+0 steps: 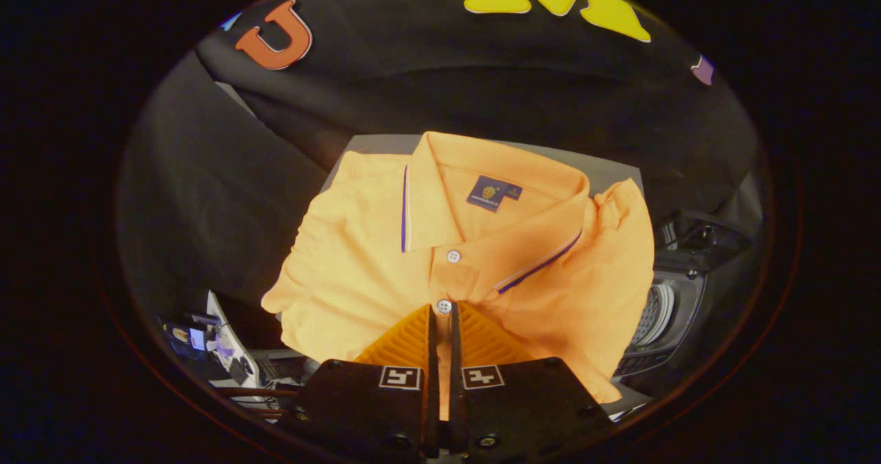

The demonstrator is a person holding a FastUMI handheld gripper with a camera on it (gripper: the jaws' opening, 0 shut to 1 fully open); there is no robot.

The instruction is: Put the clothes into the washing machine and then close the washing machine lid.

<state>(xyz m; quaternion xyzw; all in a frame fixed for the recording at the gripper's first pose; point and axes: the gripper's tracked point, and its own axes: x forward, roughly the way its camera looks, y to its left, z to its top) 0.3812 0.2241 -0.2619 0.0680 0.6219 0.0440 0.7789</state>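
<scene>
Because your gripper (441,316) pinches only a thin fold of the polo shirt (385,257) at its placket, beside the lower of 2 buttons, the fabric may slip free during lifting. The jaws stand nearly closed on that fold; the washing machine (671,312) sits to their right.

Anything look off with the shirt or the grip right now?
Nothing damaged. The orange polo shirt is bunched and lifted, hanging rumpled rather than flat. The gripper is nearly closed on the placket fabric just below the lower button. The washing machine sits beyond, to the right, drum visible.
</scene>
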